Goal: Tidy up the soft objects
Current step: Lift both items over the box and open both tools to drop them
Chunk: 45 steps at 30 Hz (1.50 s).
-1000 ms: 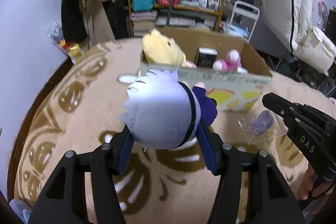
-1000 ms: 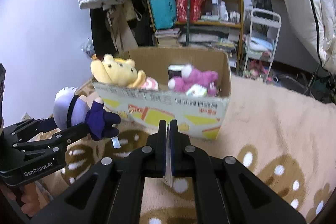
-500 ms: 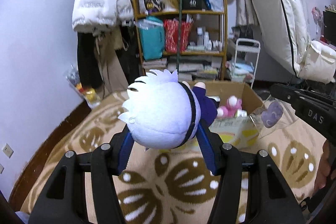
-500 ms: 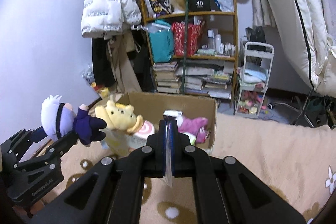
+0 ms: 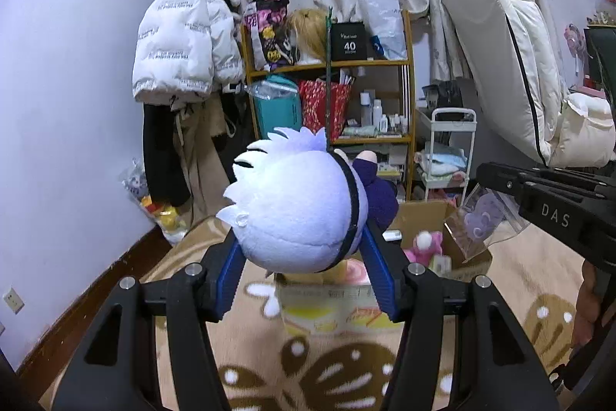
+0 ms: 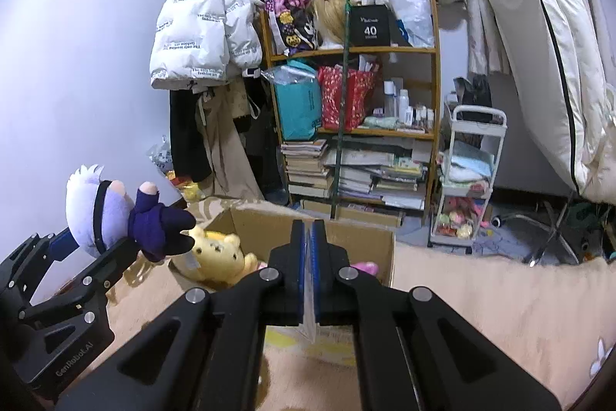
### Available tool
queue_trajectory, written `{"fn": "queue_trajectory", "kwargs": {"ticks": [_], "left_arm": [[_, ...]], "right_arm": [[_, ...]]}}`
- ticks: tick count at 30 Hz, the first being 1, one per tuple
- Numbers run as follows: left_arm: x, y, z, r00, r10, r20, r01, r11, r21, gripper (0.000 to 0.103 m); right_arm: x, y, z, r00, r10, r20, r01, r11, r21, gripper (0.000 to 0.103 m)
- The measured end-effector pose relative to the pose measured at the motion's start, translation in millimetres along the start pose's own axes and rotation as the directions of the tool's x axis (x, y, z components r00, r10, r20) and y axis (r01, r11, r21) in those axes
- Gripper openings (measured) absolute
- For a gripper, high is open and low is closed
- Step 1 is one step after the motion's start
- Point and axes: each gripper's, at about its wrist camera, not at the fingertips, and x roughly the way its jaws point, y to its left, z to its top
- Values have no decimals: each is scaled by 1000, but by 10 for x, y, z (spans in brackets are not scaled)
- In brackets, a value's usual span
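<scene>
My left gripper [image 5: 300, 245] is shut on a white-haired plush doll [image 5: 296, 210] in a dark purple outfit, held in the air before the cardboard box [image 5: 419, 214]; the doll also shows in the right wrist view [image 6: 115, 207]. My right gripper [image 6: 307, 249] is shut on the edge of a clear plastic bag [image 6: 308, 311]; in the left wrist view the bag [image 5: 481, 222] hangs over the box with a small purple plush inside. The box [image 6: 346, 230] holds a yellow bear plush [image 6: 215, 253] and a pink plush [image 5: 423, 245].
The box stands on a beige patterned rug [image 5: 338, 372]. Behind it are a cluttered wooden shelf [image 6: 354, 95], a white trolley [image 6: 469, 172], hanging coats [image 6: 200, 26] and a leaning mattress [image 6: 546, 56]. A bag of toys [image 5: 161, 210] lies by the left wall.
Both grippers have risen and tilted up with their loads; the box now sits lower in view and more of the room shows. The bagged purple plush now hangs over the box.
</scene>
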Motion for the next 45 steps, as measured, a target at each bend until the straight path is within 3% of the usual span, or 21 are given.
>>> {"fn": "queue_trajectory", "kwargs": {"ticks": [12,19,29,45], "left_arm": [[293,-109,297,998,-20,53,17,999,40,57],[504,-135,198,999,-35,20,34,999,24,57],[717,-282,67,997,-68,-37,70,996,53,58],[847,-345,-61,986,-110,-127,119,991,66,60]], "right_arm": [[149,-61,84,998,14,66,-12,1000,-24,4],[252,-112,1,998,28,62,-27,1000,-12,4],[526,-264,-161,999,35,-8,-34,998,47,4],[565,-284,-194,999,30,-34,-28,998,56,4]]}}
